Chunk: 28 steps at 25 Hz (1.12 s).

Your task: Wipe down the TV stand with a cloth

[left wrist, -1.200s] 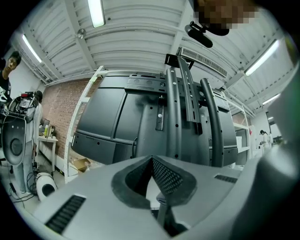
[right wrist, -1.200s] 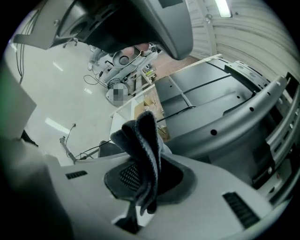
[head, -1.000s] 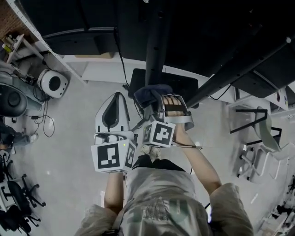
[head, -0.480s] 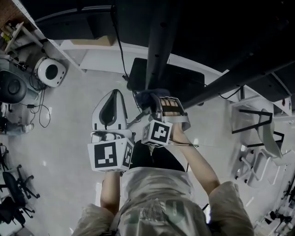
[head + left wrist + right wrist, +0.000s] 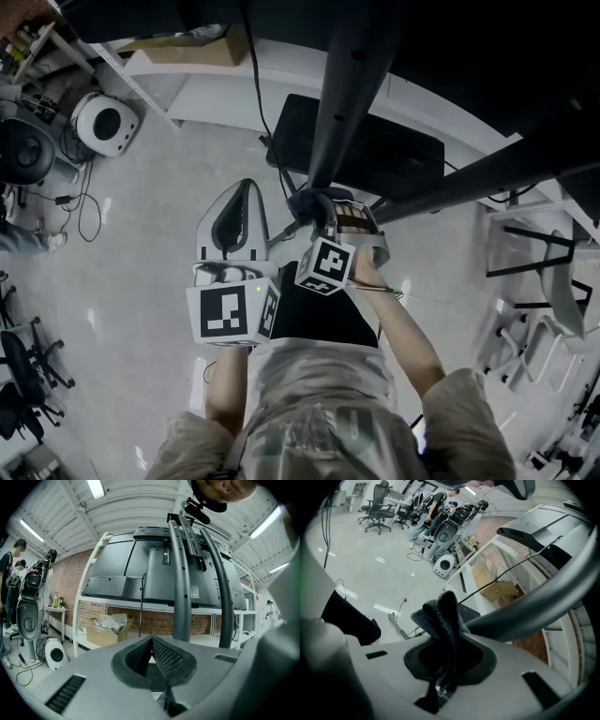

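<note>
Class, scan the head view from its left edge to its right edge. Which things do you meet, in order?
Round white appliance → left gripper → right gripper, shut on the cloth → pale chair.

Cloth [image 5: 440, 616] dark blue-grey; TV stand [image 5: 343, 94] dark grey; floor [image 5: 141, 244] pale grey.
</note>
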### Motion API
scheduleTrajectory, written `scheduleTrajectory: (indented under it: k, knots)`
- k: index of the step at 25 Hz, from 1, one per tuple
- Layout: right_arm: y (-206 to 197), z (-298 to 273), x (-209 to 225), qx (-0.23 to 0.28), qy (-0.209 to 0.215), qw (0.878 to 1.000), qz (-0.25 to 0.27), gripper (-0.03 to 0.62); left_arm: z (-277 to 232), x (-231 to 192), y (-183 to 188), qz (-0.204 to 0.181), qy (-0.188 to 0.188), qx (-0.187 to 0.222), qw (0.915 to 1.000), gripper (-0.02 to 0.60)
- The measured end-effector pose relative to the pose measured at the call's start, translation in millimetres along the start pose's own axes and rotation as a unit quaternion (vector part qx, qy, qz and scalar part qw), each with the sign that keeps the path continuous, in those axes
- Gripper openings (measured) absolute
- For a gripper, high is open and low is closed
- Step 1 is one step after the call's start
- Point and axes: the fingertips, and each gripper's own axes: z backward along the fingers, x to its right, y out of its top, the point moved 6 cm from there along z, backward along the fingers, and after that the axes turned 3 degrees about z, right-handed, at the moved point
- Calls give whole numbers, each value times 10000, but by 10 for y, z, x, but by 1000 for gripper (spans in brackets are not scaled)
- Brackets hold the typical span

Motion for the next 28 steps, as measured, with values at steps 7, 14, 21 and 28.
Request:
scheduleTrajectory:
  k: [7,14,21,28]
  knots:
    - [-111,-245,-253,-23,222,9997,15,57,-90,-18,-119,6,49,74,10000,14]
    - [-135,-312,-327,2,324,9994,-82,57,-169,11,-99,-9,24,133,9999,15]
    - [70,587,533,538,-129,9901,-1292,57,-159,198,430,27,-267,58,9996,14]
    - [199,2059,1771,2122,-565,9006,-3752,57,-102,486,1368,-149,-398,105,9990,14]
